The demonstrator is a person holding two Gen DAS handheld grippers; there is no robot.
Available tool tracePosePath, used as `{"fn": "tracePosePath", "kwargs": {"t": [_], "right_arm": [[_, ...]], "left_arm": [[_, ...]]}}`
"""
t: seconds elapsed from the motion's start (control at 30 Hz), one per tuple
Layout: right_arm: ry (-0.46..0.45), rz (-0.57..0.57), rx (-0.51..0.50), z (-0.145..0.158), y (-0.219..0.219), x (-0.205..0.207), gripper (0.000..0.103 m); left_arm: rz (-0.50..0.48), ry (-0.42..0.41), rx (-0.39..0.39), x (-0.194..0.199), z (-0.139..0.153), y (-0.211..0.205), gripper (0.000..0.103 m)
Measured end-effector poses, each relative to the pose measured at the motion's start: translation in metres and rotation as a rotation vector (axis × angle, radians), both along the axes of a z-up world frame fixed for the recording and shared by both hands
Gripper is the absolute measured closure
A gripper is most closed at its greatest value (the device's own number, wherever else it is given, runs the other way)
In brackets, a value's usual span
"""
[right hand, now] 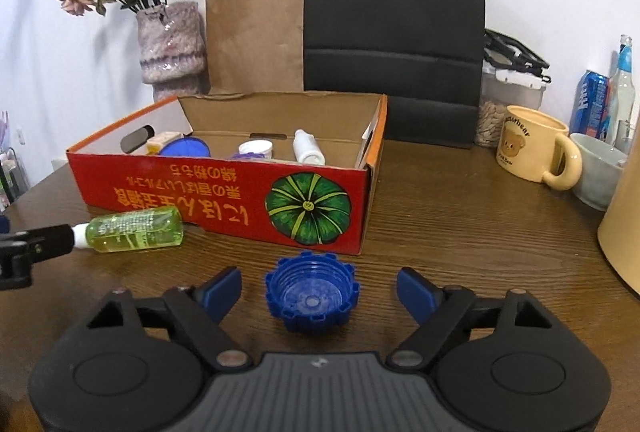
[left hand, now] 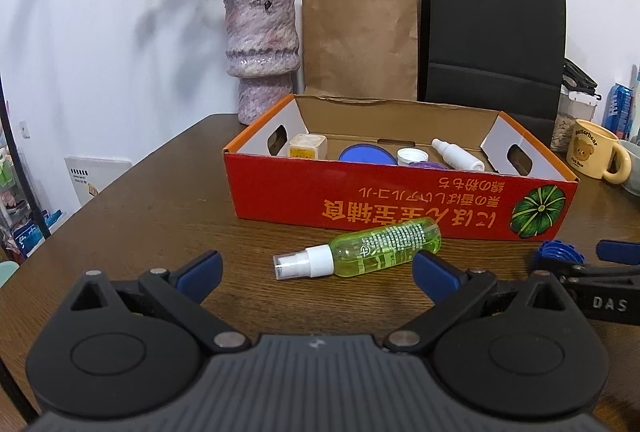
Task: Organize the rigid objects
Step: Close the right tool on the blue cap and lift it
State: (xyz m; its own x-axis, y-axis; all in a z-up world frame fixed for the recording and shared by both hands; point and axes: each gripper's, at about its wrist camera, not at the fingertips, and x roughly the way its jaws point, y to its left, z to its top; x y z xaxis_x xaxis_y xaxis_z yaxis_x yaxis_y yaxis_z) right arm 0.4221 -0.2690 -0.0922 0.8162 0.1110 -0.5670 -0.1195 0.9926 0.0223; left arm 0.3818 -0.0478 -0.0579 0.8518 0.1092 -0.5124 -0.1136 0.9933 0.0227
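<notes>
A green spray bottle [left hand: 360, 250] with a white nozzle lies on its side on the wooden table, in front of a red cardboard box [left hand: 400, 200]. My left gripper [left hand: 318, 272] is open, its blue pads on either side of the bottle and just short of it. The bottle also shows in the right wrist view [right hand: 134, 229]. A blue ridged cap [right hand: 311, 291] lies open side up between the open fingers of my right gripper [right hand: 320, 290]. The box [right hand: 224, 192] holds a white bottle [left hand: 456, 153], a blue lid [left hand: 366, 154], a white cap [left hand: 412, 156] and a small yellow tub [left hand: 307, 146].
A pink vase of dried roses [left hand: 262, 56], a brown paper bag [left hand: 360, 36] and a black paper bag [left hand: 494, 28] stand behind the box. A yellow bear mug [right hand: 534, 146], a grey bowl [right hand: 598, 168], a jar, a can and a bottle stand at the right.
</notes>
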Motion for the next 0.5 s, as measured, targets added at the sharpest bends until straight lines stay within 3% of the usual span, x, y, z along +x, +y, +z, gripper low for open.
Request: {"fn": "tracePosePath", "kwargs": {"t": [0.03, 0.17, 0.5], "right_arm": [[0.008, 0.003, 0.003, -0.001, 0.000, 0.003, 0.023], [0.035, 0.019, 0.016, -0.005, 0.001, 0.009, 0.050], [-0.008, 0.013, 0.023, -0.001, 0.001, 0.000, 0.050]], "left_arm": [[0.001, 0.002, -0.001, 0.001, 0.000, 0.000, 0.000], [0.003, 0.007, -0.001, 0.003, -0.002, 0.000, 0.000], [0.015, 0.015, -0.002, 0.011, -0.003, 0.003, 0.000]]}}
